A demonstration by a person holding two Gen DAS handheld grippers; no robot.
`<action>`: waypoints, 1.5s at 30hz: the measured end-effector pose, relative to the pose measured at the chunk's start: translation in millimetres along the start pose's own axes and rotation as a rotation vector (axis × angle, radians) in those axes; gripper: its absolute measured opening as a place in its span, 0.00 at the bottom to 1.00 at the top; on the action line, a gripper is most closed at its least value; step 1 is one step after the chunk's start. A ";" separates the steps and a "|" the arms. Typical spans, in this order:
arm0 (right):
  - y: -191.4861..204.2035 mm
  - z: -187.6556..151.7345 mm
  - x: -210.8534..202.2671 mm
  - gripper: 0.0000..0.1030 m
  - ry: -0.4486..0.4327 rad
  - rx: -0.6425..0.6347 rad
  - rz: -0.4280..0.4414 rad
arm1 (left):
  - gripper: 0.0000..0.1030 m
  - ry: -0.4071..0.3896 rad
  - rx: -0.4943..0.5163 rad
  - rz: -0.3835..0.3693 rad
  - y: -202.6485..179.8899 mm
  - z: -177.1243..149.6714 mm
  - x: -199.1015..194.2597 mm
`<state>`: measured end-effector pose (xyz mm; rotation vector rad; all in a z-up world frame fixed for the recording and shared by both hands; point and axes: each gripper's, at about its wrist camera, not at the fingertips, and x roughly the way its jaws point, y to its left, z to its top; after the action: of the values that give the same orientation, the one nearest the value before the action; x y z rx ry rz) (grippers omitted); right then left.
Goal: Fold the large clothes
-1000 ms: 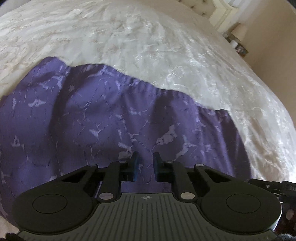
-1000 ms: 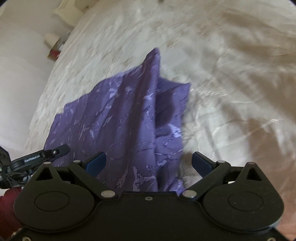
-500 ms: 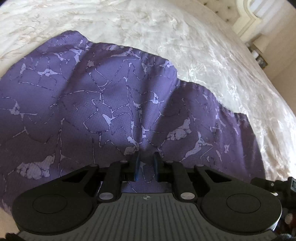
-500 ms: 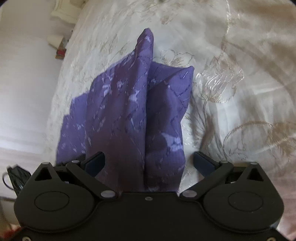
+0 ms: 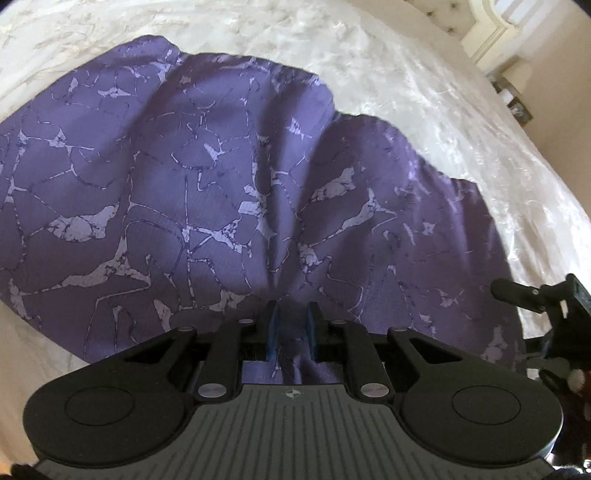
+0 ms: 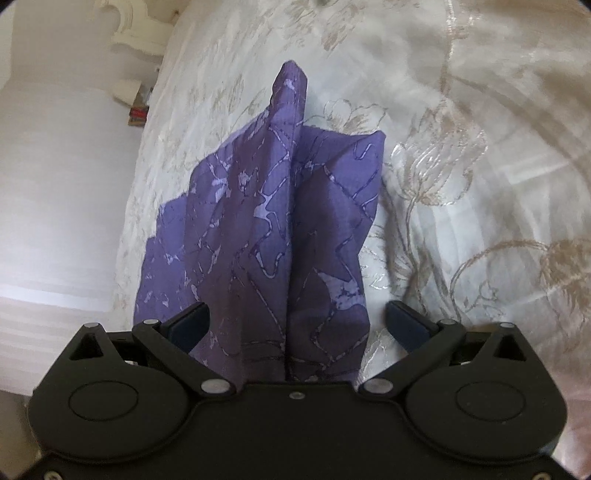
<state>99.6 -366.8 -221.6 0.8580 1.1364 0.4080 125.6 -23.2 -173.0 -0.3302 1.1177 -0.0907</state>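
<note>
A purple garment [image 5: 229,192] with a pale crackle print lies spread over the cream bedspread [image 5: 424,92]. My left gripper [image 5: 291,325] is shut on a bunched pleat of it at the near edge, and folds fan out from the blue pads. In the right wrist view the same garment [image 6: 258,240] rises in a sharp ridge running away from me. My right gripper [image 6: 297,317] stands open and wide, with the cloth lying loose between its fingers [image 6: 190,321], neither pad pressing on it.
The embroidered bedspread [image 6: 461,177] surrounds the garment on all sides. A cream headboard [image 5: 491,33] and a bedside stand [image 5: 517,107] are at the far right. White furniture [image 6: 136,33] and stacked books [image 6: 138,112] stand beyond the bed's left edge. A black bracket [image 5: 535,295] juts in at the right.
The left gripper has moved in over the garment, which now fills more of its view, still pinched. The right gripper has sunk closer to the cloth and tilted, its jaws staying wide.
</note>
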 end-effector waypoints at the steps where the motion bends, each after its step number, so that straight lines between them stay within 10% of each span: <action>1: 2.4 0.0 1.7 0.96 0.004 -0.008 -0.004 | 0.16 0.000 0.008 0.004 -1.8 0.7 0.2; 4: 8.8 -1.1 5.1 0.46 0.012 -0.022 0.010 | 0.16 0.000 0.038 0.009 -4.3 1.9 0.5; 10: 28.5 -3.8 1.5 0.31 -0.009 -0.064 0.011 | 0.16 -0.011 0.038 -0.019 -1.2 0.4 -8.9; 32: 194.4 -23.4 -0.3 0.29 -0.103 -0.241 0.004 | 0.16 0.063 0.096 -0.218 73.5 25.3 -39.4; 45: 311.5 -67.0 149.3 0.29 0.046 -0.437 -0.061 | 0.17 -0.104 0.028 -0.099 207.2 66.4 -113.1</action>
<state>138.2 -44.9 -85.0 0.4322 1.0586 0.6006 115.9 214.1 -111.9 -0.3615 0.9964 -0.1745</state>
